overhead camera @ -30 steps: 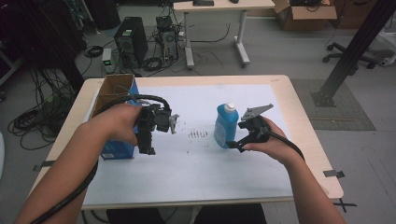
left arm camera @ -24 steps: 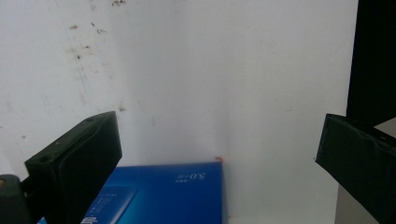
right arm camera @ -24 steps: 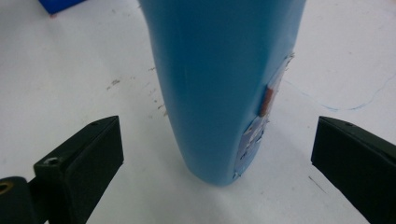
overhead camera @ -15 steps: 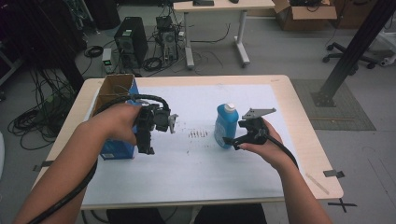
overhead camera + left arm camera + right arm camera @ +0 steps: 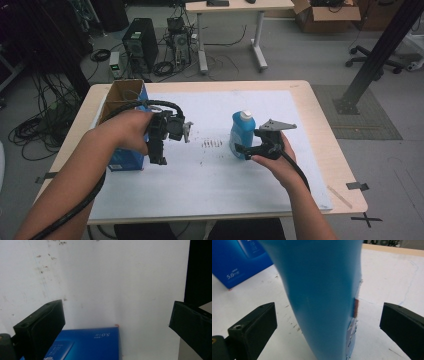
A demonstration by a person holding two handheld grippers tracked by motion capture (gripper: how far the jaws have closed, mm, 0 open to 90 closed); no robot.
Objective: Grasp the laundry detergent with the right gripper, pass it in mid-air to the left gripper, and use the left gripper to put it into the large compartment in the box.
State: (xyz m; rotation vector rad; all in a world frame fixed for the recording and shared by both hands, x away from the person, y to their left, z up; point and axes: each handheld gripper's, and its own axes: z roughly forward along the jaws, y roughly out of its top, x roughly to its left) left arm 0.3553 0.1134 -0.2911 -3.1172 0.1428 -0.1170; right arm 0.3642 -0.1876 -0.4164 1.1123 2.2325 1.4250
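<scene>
Your forearms are bare, with no sleeves reaching them. Your left gripper (image 5: 159,150) is a black, blocky tool with a small pale metal tab at its side and a thick black cable (image 5: 75,212) that loops over its top and trails along your arm. Your right gripper (image 5: 245,151) is black too, topped by a grey three-cornered plate (image 5: 276,125), its own black cable (image 5: 295,170) trailing. Each carries two square black jaws, one showing a small screw hole.

Left gripper (image 5: 159,150) is pointing down, jaws spread wide, gripped by the left hand (image 5: 131,131) above it. Right gripper (image 5: 243,150) is lying level, jaws wide apart, right hand (image 5: 274,160) holding behind it.
</scene>
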